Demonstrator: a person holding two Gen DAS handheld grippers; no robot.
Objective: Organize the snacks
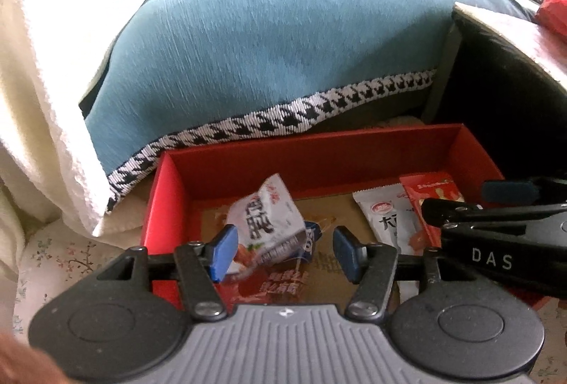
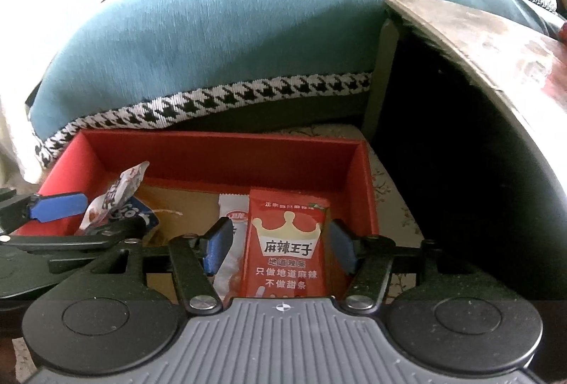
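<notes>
As lying flat, red packet [image 2: 288, 246] lengthwise away

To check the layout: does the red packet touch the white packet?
Touching: the right wrist view shows the red packet overlapping the white packet's edge.

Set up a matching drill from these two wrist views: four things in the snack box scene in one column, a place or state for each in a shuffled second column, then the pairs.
Things
1. red snack packet with a white crown
2. white crumpled snack packet with black characters
3. red cardboard box
4. left gripper

Places or states
A. holds all the snacks
B. lies flat at the right side of the box
C. open, fingers either side of a packet
D. stands tilted at the left side of the box

Pairs: 1-B, 2-D, 3-A, 4-C
</notes>
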